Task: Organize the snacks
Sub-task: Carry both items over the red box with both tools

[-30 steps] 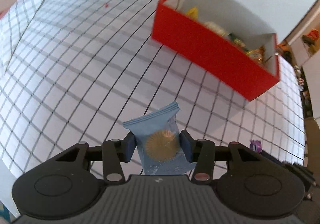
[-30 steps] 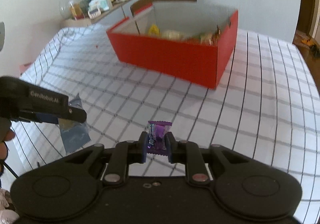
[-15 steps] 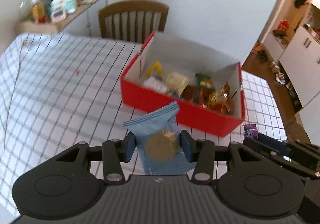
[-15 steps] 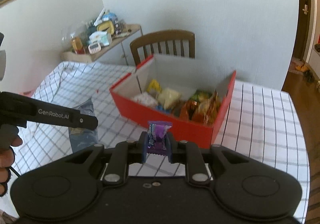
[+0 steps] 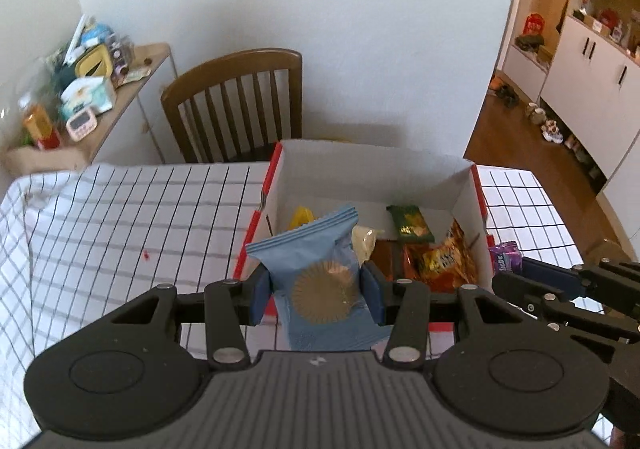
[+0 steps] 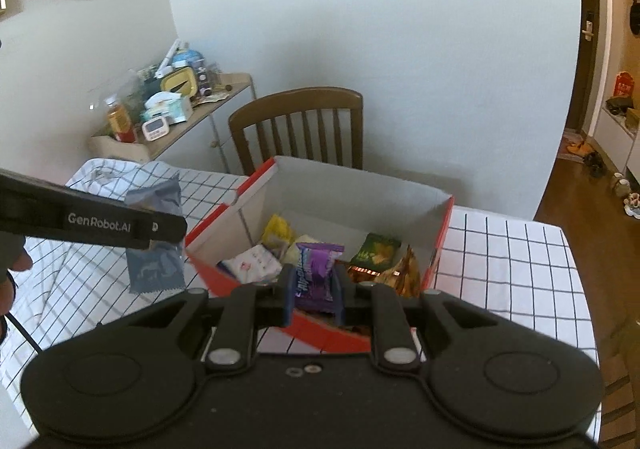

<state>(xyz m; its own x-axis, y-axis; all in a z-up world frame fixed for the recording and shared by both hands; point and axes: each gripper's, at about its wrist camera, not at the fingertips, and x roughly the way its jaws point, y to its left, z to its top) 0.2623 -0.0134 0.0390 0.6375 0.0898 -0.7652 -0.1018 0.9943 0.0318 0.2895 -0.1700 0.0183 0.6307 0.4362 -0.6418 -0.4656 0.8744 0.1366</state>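
Left wrist view: the left gripper (image 5: 318, 291) pinches a blue snack packet (image 5: 320, 277) at lower centre, before the red box (image 5: 478, 193). Right wrist view: the right gripper (image 6: 311, 295) pinches a purple candy wrapper (image 6: 314, 275) over that box's near wall.

wooden chair (image 5: 240, 105) against white wall (image 5: 320, 9)

Red box's (image 5: 478, 185) near wall behind blue packet (image 5: 320, 273).
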